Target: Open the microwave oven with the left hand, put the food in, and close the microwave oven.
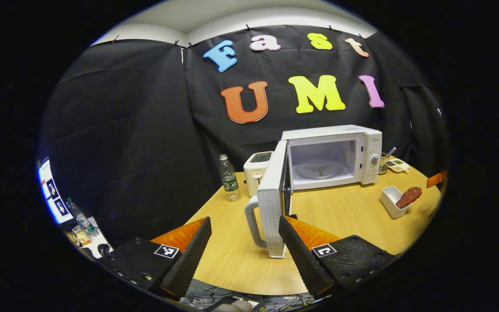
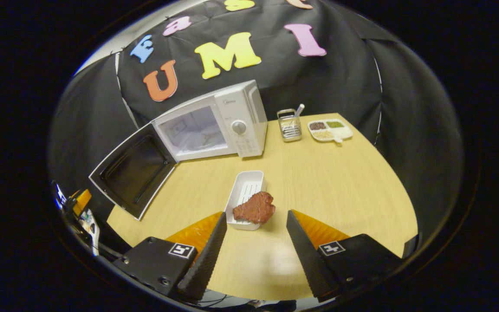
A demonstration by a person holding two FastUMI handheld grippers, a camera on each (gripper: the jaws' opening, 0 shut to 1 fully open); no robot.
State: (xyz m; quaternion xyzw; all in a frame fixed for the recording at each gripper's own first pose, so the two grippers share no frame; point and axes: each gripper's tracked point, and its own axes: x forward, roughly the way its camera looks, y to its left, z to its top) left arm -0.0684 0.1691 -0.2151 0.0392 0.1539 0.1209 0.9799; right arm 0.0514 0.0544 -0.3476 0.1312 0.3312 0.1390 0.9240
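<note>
The white microwave [image 1: 362, 147] [image 2: 238, 115] stands at the back of the round wooden table with its door [image 1: 271, 195] [image 2: 134, 173] swung wide open; the glass turntable [image 1: 319, 169] inside is bare. The door's handle [image 1: 251, 221] hangs between the fingers of my left gripper [image 1: 245, 225], which is open and not pressing on it. A brown piece of meat [image 2: 254, 208] [image 1: 409, 196] lies on the end of a white rectangular dish [image 2: 245, 190] [image 1: 390, 200]. My right gripper [image 2: 256, 221] is open just in front of the meat, fingers either side of it, apart from it.
A white toaster [image 1: 256, 171] and a water bottle [image 1: 229, 178] stand left of the microwave. A metal utensil holder [image 2: 289, 125] and a divided tray of grains [image 2: 329, 130] sit at the table's [image 2: 340, 182] back right. Bare tabletop spreads right of the dish.
</note>
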